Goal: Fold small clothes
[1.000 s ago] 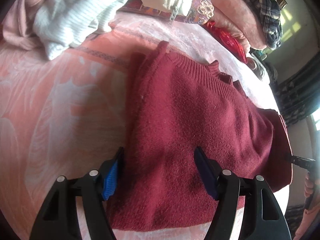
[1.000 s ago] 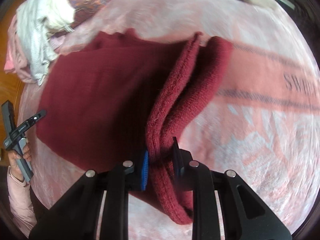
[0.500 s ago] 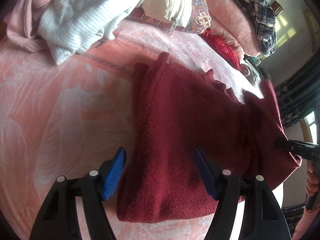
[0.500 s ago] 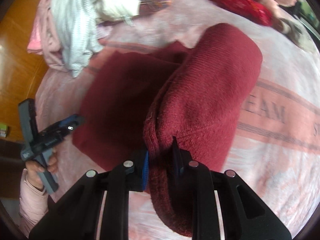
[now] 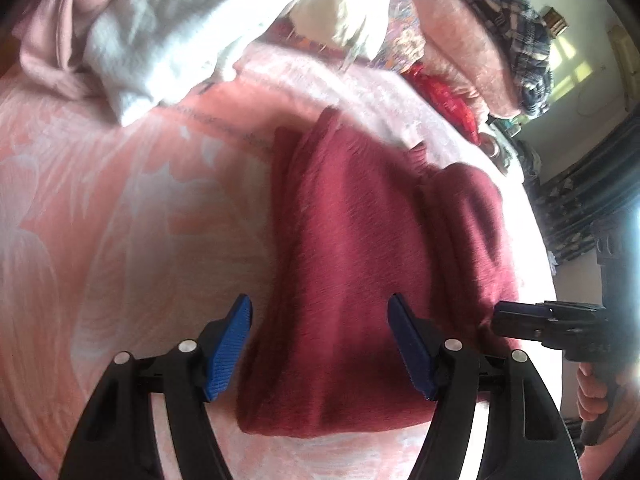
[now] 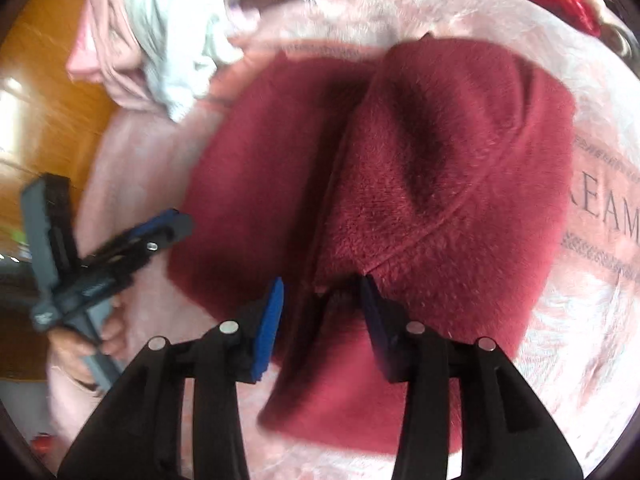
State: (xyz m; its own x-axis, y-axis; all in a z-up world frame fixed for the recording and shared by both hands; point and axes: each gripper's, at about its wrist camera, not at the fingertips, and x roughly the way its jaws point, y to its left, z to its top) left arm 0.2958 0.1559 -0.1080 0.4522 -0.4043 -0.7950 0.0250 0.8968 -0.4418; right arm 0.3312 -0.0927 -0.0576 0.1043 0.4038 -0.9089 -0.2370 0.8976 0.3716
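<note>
A dark red knitted sweater [image 5: 352,248] lies on the pink blanket [image 5: 120,220], its right side folded over onto its body [image 6: 448,168]. My left gripper [image 5: 320,340] is open, its blue pads either side of the sweater's near left edge, just above it. My right gripper [image 6: 322,320] is open over the near edge of the folded-over part; the cloth lies loose between its fingers. It also shows in the left wrist view [image 5: 540,320], at the sweater's right edge. The left gripper shows in the right wrist view [image 6: 132,248].
A pile of white and pink clothes [image 5: 180,32] lies at the far left of the blanket. Red cloth [image 5: 444,96], a pink cover and a plaid garment [image 5: 516,24] lie at the far right. A wooden floor [image 6: 44,100] borders the bed on the left.
My right gripper carried the sweater's right side over onto the body, then opened and let it go. My left gripper stayed open near the left edge.
</note>
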